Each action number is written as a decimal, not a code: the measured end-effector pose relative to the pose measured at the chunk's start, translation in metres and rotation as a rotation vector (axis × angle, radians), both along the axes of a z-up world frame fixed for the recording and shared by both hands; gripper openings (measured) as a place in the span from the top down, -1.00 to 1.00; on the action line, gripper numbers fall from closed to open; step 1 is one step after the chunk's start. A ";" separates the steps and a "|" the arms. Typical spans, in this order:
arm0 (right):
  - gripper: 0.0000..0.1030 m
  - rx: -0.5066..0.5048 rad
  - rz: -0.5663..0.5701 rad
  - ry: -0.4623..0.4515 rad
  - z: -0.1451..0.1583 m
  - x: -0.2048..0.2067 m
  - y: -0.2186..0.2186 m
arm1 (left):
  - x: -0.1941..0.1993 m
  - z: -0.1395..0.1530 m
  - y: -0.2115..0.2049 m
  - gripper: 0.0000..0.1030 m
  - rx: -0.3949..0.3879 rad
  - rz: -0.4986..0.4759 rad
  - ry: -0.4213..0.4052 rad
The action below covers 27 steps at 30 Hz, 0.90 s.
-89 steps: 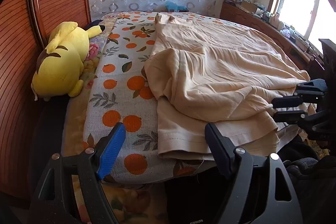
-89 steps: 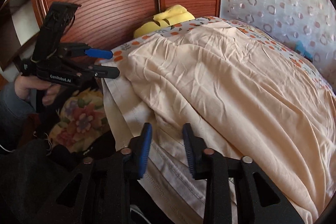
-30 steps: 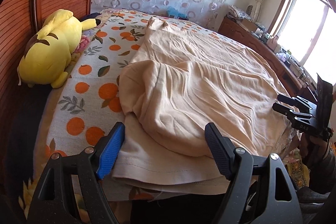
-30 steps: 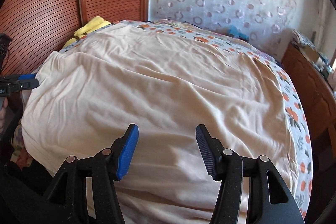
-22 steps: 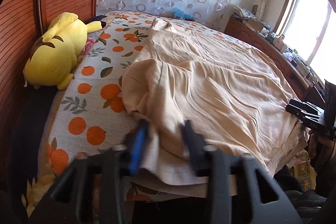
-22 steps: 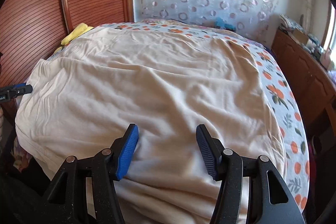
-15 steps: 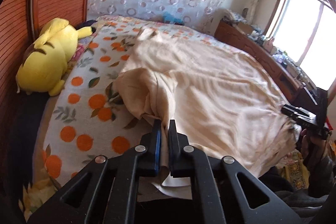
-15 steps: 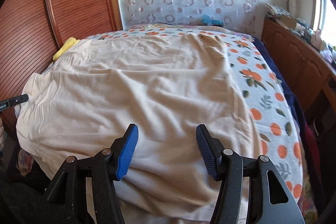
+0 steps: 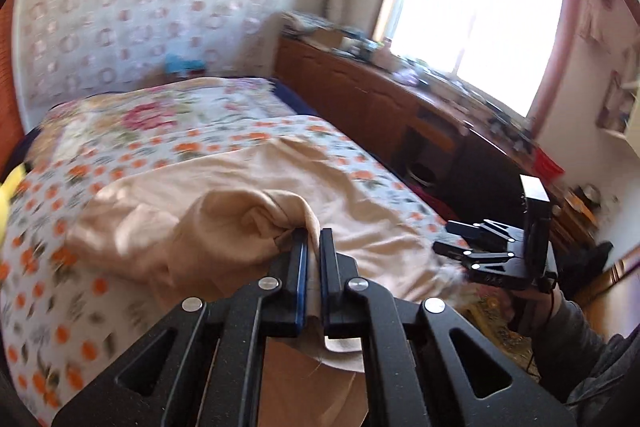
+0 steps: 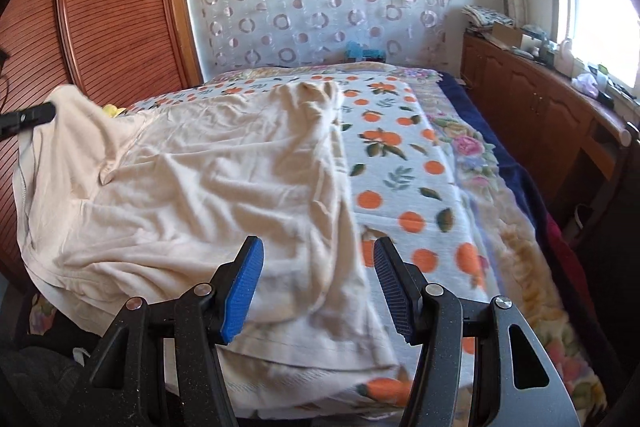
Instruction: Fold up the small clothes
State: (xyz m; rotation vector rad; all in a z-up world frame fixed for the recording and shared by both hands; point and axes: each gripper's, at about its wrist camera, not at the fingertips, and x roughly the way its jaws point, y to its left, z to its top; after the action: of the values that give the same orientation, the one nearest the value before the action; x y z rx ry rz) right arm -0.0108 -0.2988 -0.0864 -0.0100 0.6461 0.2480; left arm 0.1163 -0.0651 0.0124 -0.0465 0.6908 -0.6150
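Left wrist view: my left fingers [image 9: 313, 251] are pinched fully together on a bunched edge of the beige garment [image 9: 256, 183], cloth trapped between the blue pads and lifted off the bed [image 9: 192, 131]. The raised fold humps up at abt 10 o'clock from the tips; a tail of fabric hangs under the fingers twd 6 o'clock. Rest of the garment lies spread over the orange-print cover, running out to 12 and 2 o'clock. My right gripper [image 9: 444, 237] shows at 3 o'clock, off the bed's near edge, held in a hand [image 9: 528, 311]; from here it looks parted w/ nothing in it. Picture is smeared, so fine detail is lost.

Right wrist view: my right fingers [image 10: 318, 267] stand abt half open, empty, hovering over the garment's [image 10: 208, 179] near right edge, not touching cloth as far as I can tell. The garment fills the left half of the bed [image 10: 404, 187]; its right border runs from 12 down to 6 o'clock. At 9 o'clock the tip of my left gripper [image 10: 36, 117] holds a corner up, cloth draping down from it.

Step, as I judge it: 1st fold just starting, one corner picked up, other side not yet gripped. Next: drop the right fingers onto the hem below them, close, then carry both corners across together, keeping the edge taut.
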 end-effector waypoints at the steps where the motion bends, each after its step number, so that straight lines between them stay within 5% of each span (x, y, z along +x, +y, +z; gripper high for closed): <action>1: -0.15 0.006 -0.010 -0.003 0.001 -0.003 -0.007 | 0.005 0.003 -0.017 0.87 0.010 -0.036 0.002; 8: -0.15 0.030 -0.075 -0.011 0.006 -0.020 -0.044 | 0.010 0.025 -0.114 0.87 0.062 -0.224 -0.034; 13: -0.15 0.030 -0.067 -0.002 0.007 -0.021 -0.047 | 0.011 0.026 -0.103 0.87 0.061 -0.198 -0.029; 14: -0.15 0.026 -0.058 -0.003 0.008 -0.019 -0.043 | 0.015 0.024 -0.098 0.80 0.074 -0.175 -0.020; 17: -0.15 0.018 -0.028 -0.007 0.007 -0.012 -0.033 | 0.026 0.012 -0.074 0.17 0.094 -0.113 -0.004; 19: -0.15 0.019 -0.002 -0.010 0.007 -0.007 -0.026 | 0.032 0.004 -0.053 0.06 0.119 -0.066 0.005; 21: -0.15 0.019 0.027 -0.016 0.006 0.000 -0.018 | 0.036 -0.005 -0.034 -0.32 0.130 -0.023 0.012; 27: -0.15 -0.005 0.149 -0.031 0.017 0.021 0.027 | 0.045 -0.037 0.028 -0.40 0.163 0.108 0.056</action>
State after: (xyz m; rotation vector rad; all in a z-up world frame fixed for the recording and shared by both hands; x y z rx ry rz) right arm 0.0100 -0.2718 -0.0691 -0.0667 0.6156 0.3897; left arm 0.1616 -0.0366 -0.0248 0.0501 0.7857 -0.4534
